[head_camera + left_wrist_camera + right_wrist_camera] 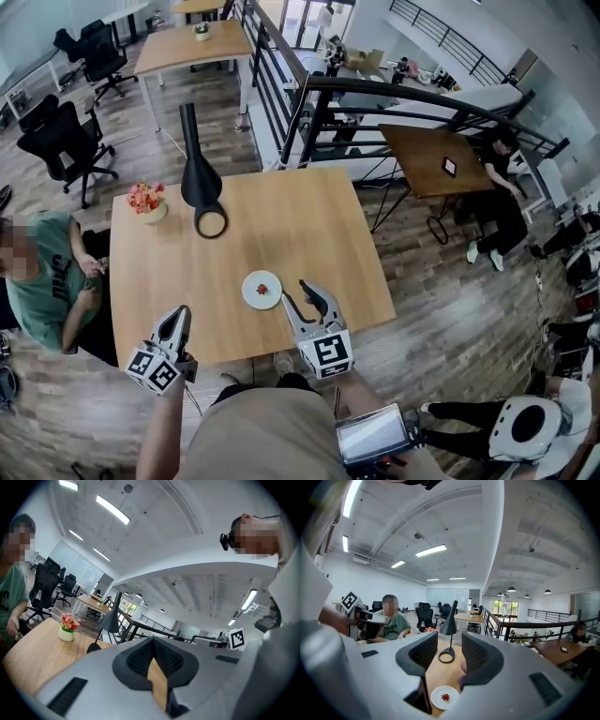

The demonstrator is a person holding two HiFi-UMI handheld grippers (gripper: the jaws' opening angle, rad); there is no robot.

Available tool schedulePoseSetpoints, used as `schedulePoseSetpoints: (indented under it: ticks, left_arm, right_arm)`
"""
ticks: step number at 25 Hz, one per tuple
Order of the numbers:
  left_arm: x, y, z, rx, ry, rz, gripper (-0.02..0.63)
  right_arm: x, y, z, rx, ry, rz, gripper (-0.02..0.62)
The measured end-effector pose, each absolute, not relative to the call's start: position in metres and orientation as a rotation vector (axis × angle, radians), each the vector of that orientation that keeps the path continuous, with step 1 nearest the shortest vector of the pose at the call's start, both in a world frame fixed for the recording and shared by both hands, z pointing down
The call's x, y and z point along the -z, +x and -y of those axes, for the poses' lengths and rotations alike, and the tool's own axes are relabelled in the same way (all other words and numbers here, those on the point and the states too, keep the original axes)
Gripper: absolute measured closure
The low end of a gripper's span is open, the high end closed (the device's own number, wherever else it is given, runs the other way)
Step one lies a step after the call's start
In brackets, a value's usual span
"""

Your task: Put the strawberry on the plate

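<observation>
The strawberry [263, 288] lies on the plate [249, 292], so the task looks done. The main risk, I judge, is the right gripper [294, 291], fingers apart and empty just beside the plate, clipping its rim and skidding it across the smooth wooden tabletop [281, 216]. The left gripper [180, 317], fingers together, holds nothing at the near edge. The plate is small, round and white; the berry is red and lumpy.

Bright, even ceiling-strip lighting, soft shadows, strong fisheye bending at edges.
</observation>
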State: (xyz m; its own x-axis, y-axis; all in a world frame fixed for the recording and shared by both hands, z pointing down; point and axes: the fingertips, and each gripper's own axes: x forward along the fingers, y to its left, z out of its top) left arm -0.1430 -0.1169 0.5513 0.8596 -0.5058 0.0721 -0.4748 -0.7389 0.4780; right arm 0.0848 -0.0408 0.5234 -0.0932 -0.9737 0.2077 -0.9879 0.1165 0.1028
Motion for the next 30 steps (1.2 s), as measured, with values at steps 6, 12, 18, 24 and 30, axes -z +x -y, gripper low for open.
schedulePoseSetpoints:
  ticks: [6, 12, 18, 24, 30]
  left_arm:
    - [-0.563, -0.119, 0.101, 0.056, 2.522, 0.702, 0.603]
    - [-0.562, -0.107, 0.094, 0.039, 2.53, 0.687, 0.603]
    - [-0.559, -0.107, 0.094, 0.04, 2.533, 0.692, 0.603]
    - [-0.565, -0.111, 0.09, 0.023, 2.529, 0.694, 0.603]
    - [-0.565, -0.114, 0.085, 0.025, 2.528, 0.687, 0.603]
  right_arm:
    - [-0.53, 0.101, 0.039, -0.093, 1.905, 2.18, 0.43]
    - [-0.532, 0.116, 0.037, -0.096, 1.931, 2.159, 0.43]
    - [-0.533, 0.114, 0.036, -0.096, 1.925, 2.168, 0.431]
    - [-0.539, 0.11, 0.034, -0.111, 1.907, 2.153, 0.44]
    - [-0.544, 0.099, 0.029, -0.103, 1.856, 2.142, 0.5]
